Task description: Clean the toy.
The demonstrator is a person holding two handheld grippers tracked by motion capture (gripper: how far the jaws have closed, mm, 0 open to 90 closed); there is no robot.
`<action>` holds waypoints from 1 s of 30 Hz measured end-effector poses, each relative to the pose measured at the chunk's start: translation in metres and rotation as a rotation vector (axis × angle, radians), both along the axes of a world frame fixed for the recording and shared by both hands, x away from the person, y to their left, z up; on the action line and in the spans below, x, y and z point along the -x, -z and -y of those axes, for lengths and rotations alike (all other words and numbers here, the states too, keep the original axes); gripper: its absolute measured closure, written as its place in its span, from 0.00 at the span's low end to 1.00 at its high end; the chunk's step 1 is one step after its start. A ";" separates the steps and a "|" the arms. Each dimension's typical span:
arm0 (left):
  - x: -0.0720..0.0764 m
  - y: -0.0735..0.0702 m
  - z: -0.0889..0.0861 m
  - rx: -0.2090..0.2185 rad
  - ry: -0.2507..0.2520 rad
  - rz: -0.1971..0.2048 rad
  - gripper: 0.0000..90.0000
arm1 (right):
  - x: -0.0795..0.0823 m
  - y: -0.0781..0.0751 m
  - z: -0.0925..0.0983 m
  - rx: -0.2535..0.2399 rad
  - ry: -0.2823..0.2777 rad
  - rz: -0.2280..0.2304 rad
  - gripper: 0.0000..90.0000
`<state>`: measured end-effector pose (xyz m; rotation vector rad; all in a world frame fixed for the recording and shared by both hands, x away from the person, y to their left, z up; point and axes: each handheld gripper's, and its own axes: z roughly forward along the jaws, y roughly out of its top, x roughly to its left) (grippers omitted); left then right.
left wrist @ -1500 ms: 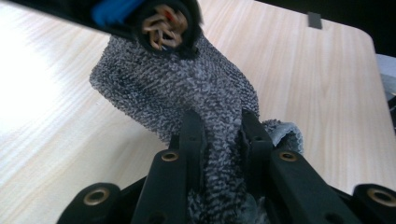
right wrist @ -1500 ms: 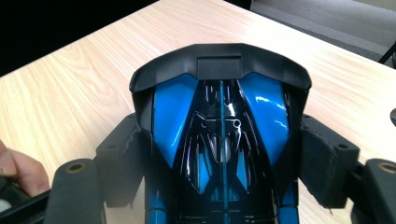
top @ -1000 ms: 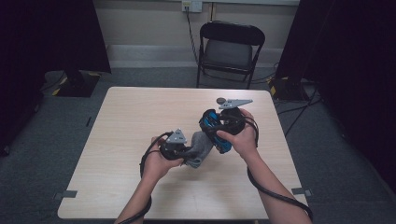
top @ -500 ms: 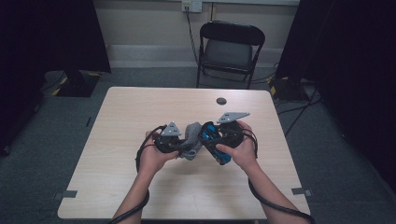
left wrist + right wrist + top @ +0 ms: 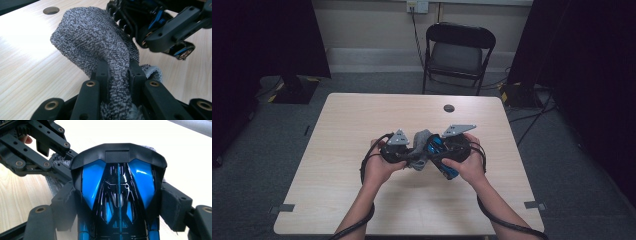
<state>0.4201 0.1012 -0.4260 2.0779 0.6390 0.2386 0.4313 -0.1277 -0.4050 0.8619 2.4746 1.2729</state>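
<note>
While the left claw (image 5: 117,72) pinches the grey cloth (image 5: 97,42) and the right claw (image 5: 120,205) clamps the blue toy car (image 5: 117,185), wiping seems just beginning above the desk (image 5: 362,120).

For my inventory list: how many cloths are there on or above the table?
1. The grey cloth is pinched in the left gripper, at mid-table beside the blue toy car. More may be hidden.
</note>
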 end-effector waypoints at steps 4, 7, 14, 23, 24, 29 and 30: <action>0.002 0.001 0.004 -0.011 0.010 0.001 0.83 | 0.000 0.003 -0.003 0.029 0.005 0.008 0.28; 0.003 0.002 0.004 -0.003 0.012 -0.004 0.83 | -0.001 0.003 -0.003 0.023 0.012 0.007 0.28; 0.006 0.000 0.007 -0.016 0.007 0.005 0.83 | -0.004 0.001 -0.006 0.027 0.025 0.021 0.28; 0.006 0.001 0.006 0.008 0.013 0.002 0.83 | -0.007 -0.002 -0.008 0.004 0.030 0.015 0.28; 0.006 0.002 0.006 0.008 0.014 0.002 0.83 | -0.007 -0.003 -0.007 -0.005 0.028 0.010 0.28; 0.009 0.006 0.012 0.003 0.037 -0.006 0.83 | -0.010 -0.005 -0.006 -0.027 0.039 0.005 0.28; 0.009 0.006 0.013 -0.001 0.042 -0.006 0.83 | -0.011 -0.006 -0.006 -0.029 0.042 0.003 0.28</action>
